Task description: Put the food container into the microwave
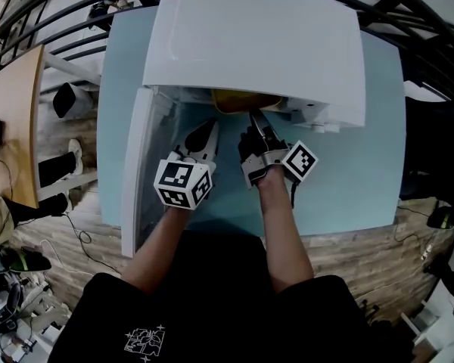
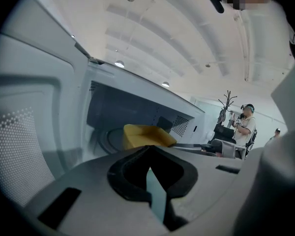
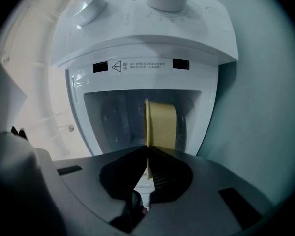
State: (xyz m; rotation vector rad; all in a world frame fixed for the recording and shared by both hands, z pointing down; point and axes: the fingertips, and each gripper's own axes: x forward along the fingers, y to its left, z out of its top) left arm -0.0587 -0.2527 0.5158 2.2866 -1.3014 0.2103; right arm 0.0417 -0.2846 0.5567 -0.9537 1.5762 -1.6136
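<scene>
The white microwave [image 1: 257, 44] fills the upper centre of the head view on a pale blue table [image 1: 348, 187], its door [image 1: 140, 165] swung open at centre left; the yellow food container [image 1: 242, 100] sits just inside the cavity mouth; the right gripper [image 1: 254, 119] pinches its rim, jaws pressed onto the thin edge; the left gripper [image 1: 208, 131], just beside it at the opening, has its jaws pressed together on nothing.
</scene>
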